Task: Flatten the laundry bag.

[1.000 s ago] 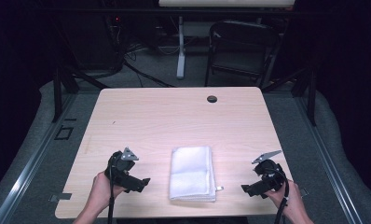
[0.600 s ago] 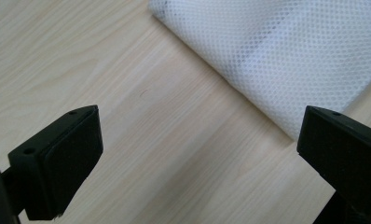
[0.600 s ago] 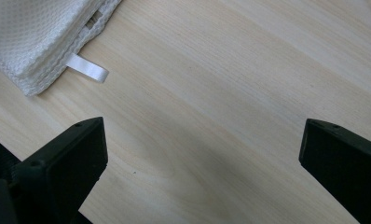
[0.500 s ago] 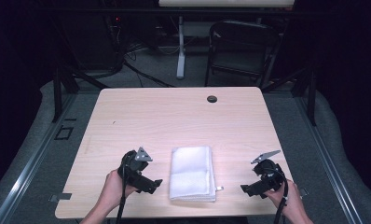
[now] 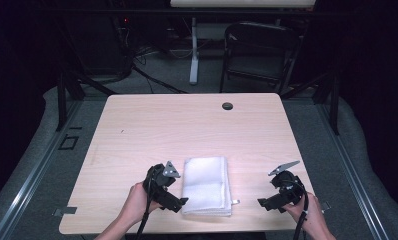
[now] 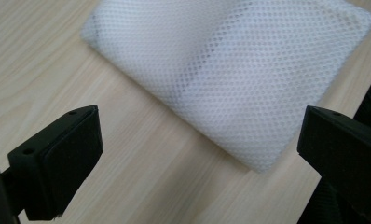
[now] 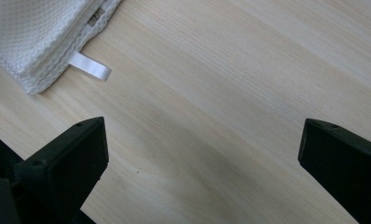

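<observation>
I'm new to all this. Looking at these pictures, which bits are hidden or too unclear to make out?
- Folded white mesh cloth: its underside and inner layers are hidden by the top fold, in the high view.
- Cloth in the left gripper view: cut off by the top edge.
- White tag: any print is too small to read in the right gripper view.
- Dark round spot on the table: too small to identify, high view.
- Room behind: too dark.

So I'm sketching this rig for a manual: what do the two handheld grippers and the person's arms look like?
Both are black. The left gripper and right gripper each carry a grey three-cornered plate on top and trail a dark cable along the forearm. Close up, the jaws are blocky black pads with small screw holes. The forearms look bare, with no sleeves in view.
</observation>
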`<control>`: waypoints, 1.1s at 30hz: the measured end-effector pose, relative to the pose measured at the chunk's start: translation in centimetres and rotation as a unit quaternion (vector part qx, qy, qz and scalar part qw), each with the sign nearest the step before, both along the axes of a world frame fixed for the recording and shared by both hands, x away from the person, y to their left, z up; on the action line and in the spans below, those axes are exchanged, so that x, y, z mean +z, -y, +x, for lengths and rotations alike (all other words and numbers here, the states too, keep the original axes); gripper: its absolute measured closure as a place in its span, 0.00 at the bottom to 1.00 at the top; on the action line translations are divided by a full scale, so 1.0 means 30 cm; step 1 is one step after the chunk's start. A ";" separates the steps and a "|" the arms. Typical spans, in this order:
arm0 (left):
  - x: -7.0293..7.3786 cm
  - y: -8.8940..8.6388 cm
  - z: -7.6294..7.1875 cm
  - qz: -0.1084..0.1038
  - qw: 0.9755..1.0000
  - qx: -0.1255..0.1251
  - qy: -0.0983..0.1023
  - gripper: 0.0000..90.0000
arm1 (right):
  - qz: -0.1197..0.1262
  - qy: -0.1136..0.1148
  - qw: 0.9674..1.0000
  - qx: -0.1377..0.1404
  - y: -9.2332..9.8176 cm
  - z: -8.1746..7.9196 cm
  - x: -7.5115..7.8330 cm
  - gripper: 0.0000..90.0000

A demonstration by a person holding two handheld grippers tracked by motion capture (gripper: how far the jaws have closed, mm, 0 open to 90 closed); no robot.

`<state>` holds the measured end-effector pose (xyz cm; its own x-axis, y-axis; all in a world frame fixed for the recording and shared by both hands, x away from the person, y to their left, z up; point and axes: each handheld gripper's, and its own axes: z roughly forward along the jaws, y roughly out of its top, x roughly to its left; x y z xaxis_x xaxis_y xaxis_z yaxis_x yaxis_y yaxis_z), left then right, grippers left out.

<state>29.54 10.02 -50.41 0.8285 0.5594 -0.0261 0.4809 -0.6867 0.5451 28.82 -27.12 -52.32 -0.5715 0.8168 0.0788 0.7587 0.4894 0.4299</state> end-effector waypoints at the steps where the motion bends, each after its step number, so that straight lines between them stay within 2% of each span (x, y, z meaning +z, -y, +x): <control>1: 0.000 0.000 0.000 0.000 1.000 0.000 0.000 0.00 | 0.001 -0.001 1.000 0.000 0.000 0.000 -0.001 0.01; 2: -0.003 0.022 -0.005 0.002 1.000 -0.012 -0.003 0.00 | -0.001 -0.001 1.000 0.000 0.000 0.000 0.000 0.01; 8: -0.015 0.079 -0.017 0.005 0.999 -0.038 -0.002 0.02 | -0.001 0.002 1.000 -0.004 -0.004 -0.003 -0.002 0.02; 9: -0.018 0.091 -0.019 0.004 0.999 -0.047 -0.007 0.02 | -0.001 0.002 1.000 -0.004 -0.004 -0.003 -0.002 0.02; 10: -0.023 0.108 -0.024 0.006 0.998 -0.054 -0.008 0.04 | 0.001 -0.004 1.000 0.002 -0.005 -0.002 0.000 0.02; 11: -0.027 0.117 -0.026 0.007 0.998 -0.060 -0.007 0.04 | 0.017 0.007 1.000 -0.009 -0.009 -0.005 -0.009 0.02; 15: -0.036 0.151 -0.035 0.012 0.997 -0.079 -0.009 0.07 | 0.026 0.007 1.000 -0.010 -0.010 -0.006 -0.012 0.02; 21: -0.046 0.195 -0.040 0.022 0.995 -0.097 -0.014 0.13 | 0.024 0.007 1.000 -0.008 -0.012 -0.006 -0.013 0.02; 22: -0.046 0.195 -0.040 0.022 0.995 -0.097 -0.014 0.13 | 0.004 -0.006 1.000 0.006 -0.007 -0.002 -0.002 0.02; 23: -0.049 0.203 -0.041 0.024 0.995 -0.100 -0.014 0.14 | -0.005 -0.006 1.000 0.008 -0.006 -0.001 -0.002 0.02; 31: -0.080 0.244 -0.038 0.038 0.993 -0.113 -0.012 0.18 | 0.003 -0.008 1.000 0.004 -0.011 -0.004 -0.004 0.02; 33: -0.096 0.266 -0.039 0.059 0.992 -0.109 -0.004 0.20 | 0.003 -0.008 1.000 0.008 -0.012 -0.004 -0.006 0.03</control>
<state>28.37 2.04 -53.29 0.9302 0.3664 0.0221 0.3176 -0.8335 0.4520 28.71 -26.76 -52.50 -0.5830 0.8071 0.0932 0.7575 0.4984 0.4217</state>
